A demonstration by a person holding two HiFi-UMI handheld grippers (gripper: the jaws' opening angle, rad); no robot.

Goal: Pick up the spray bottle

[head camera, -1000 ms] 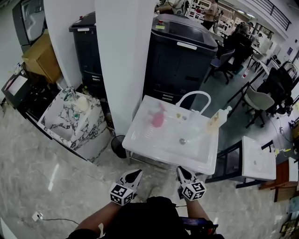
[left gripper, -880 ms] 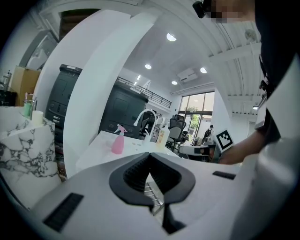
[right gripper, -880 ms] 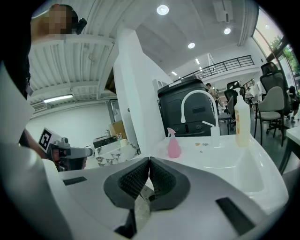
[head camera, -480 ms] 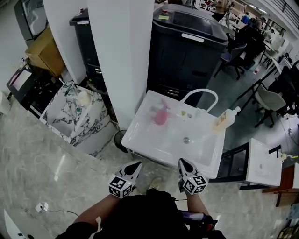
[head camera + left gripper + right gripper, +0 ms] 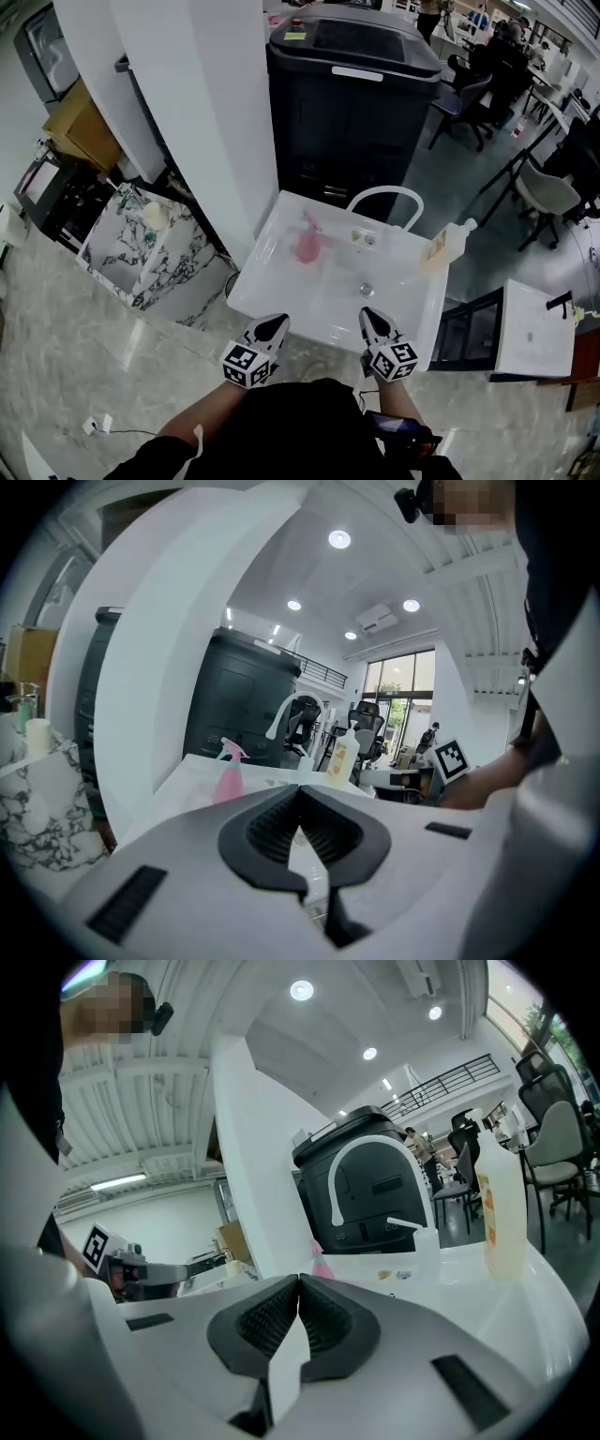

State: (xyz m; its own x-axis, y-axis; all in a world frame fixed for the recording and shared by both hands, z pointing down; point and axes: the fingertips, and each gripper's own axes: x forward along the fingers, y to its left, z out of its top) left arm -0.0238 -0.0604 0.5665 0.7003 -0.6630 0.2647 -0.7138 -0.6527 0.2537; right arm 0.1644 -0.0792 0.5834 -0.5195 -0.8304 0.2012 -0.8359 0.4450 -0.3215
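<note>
- My left claw [image 5: 274, 323] is pressed together with nothing between its jaws. The left gripper view shows the ribbed pads [image 5: 277, 827] meeting at the tip.
- My right claw [image 5: 367, 316] is pressed together too, and empty.
- Both claws sit at the near edge of the white surface [image 5: 281, 291], side by side and apart from each other, pointing across it.
- The pink spray bottle [image 5: 307, 246] stands upright on that surface, ahead of the left claw and a little left of where it points. Neither claw is touching it.
- From the right claw the bottle lies almost straight ahead. Only a sliver of pink [image 5: 320, 1266] shows above the tips.
- A pale yellowish bottle [image 5: 442, 246] stands at the far right corner, ahead and to the right of the right claw.
- A white arched spout [image 5: 384, 195] rises at the far edge, beyond both claws.
- Past the surface stands a large black machine [image 5: 356, 103], with a white pillar [image 5: 202, 122] far ahead and left of the left claw.
</note>
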